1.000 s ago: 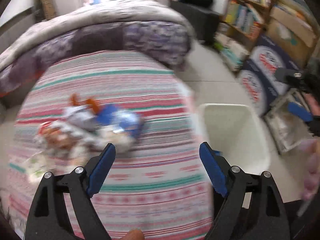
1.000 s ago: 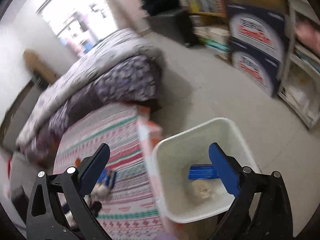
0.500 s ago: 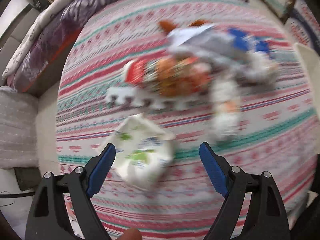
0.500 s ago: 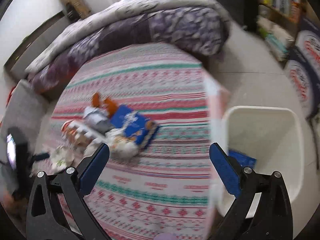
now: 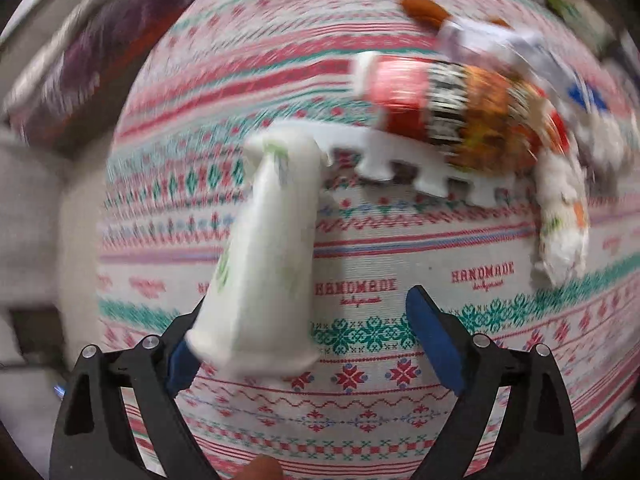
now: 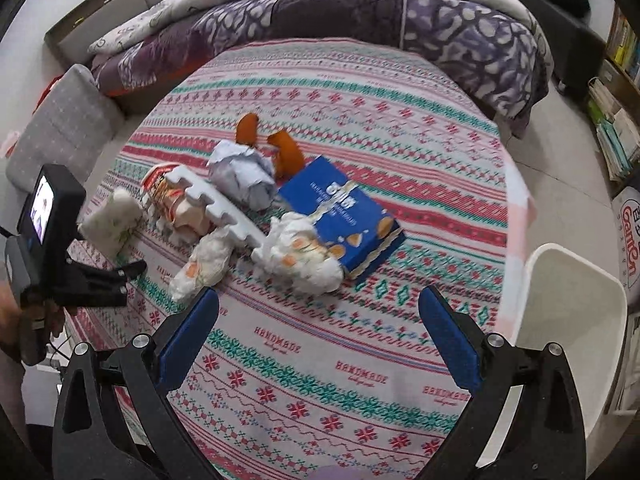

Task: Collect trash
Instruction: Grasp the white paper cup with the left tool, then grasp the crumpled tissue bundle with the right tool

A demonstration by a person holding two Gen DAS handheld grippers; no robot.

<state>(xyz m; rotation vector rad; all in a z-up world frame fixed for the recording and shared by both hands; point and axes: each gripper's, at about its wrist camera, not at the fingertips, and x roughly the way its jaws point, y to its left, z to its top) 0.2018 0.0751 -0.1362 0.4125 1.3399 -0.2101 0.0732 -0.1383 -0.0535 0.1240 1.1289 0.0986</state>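
trash pack (image 5: 264, 248) sits off-centre between my opening left claw (image 5: 308, 344), unheld, so closing may nudge it away. my right claw (image 6: 316, 336) gapes empty.

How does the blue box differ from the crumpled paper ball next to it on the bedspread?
The blue box is flat, rectangular and printed, with torn-looking edges; the crumpled paper ball is a rounded, creased wad with no clear print. The box is deep blue, the ball pale bluish white. The box covers more of the bedspread than the ball. Both lie in the same trash pile, and neither is touched by a gripper.
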